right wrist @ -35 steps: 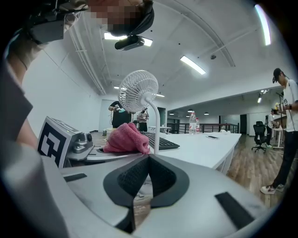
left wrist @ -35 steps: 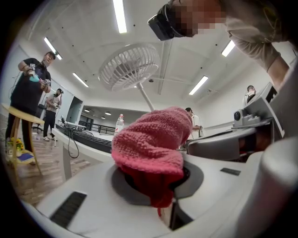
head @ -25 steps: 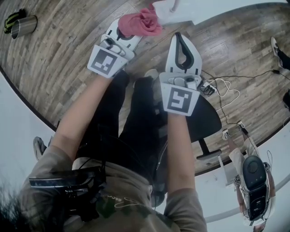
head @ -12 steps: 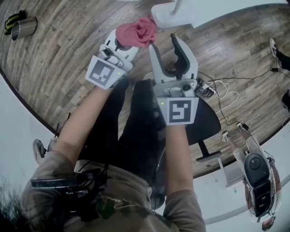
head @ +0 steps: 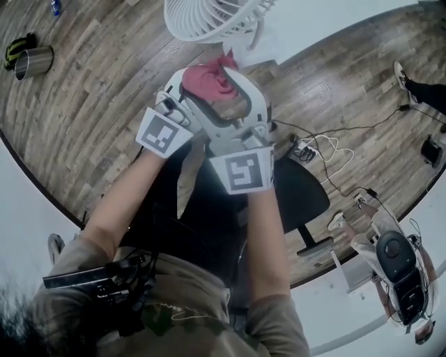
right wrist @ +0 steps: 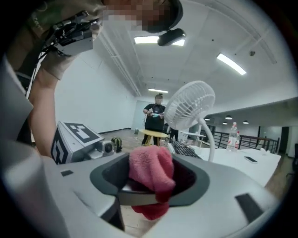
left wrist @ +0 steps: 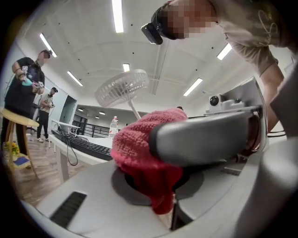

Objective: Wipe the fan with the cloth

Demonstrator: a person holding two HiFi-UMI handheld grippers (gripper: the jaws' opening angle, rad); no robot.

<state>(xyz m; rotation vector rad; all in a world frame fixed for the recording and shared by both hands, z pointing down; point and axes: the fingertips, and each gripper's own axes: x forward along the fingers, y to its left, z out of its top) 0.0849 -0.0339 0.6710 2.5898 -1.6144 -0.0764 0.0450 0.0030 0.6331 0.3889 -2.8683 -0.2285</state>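
**Cloth pinched below the fan**

Fan point(head: 209, 21): top centre of the head view, with a thin white grille. It probably flexes, so wipe lightly.
Right gripper point(right wrist: 151, 179): jaws have just been opening and now stand wide around the cloth without pressing it.
Left gripper point(left wrist: 149, 162): clamped on the cloth.
Cloth point(head: 209, 78): upper centre. It looks soft, limp and light; grip a bunched fold.

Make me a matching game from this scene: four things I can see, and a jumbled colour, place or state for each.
Things:
1. fan
2. cloth
3. metal cup
4. left tool

Descriptions:
A. pink
B. clamped shut on fabric
C. stands on the white desk
D. on the wood floor

Pairs: 1-C, 2-A, 3-D, 4-B.
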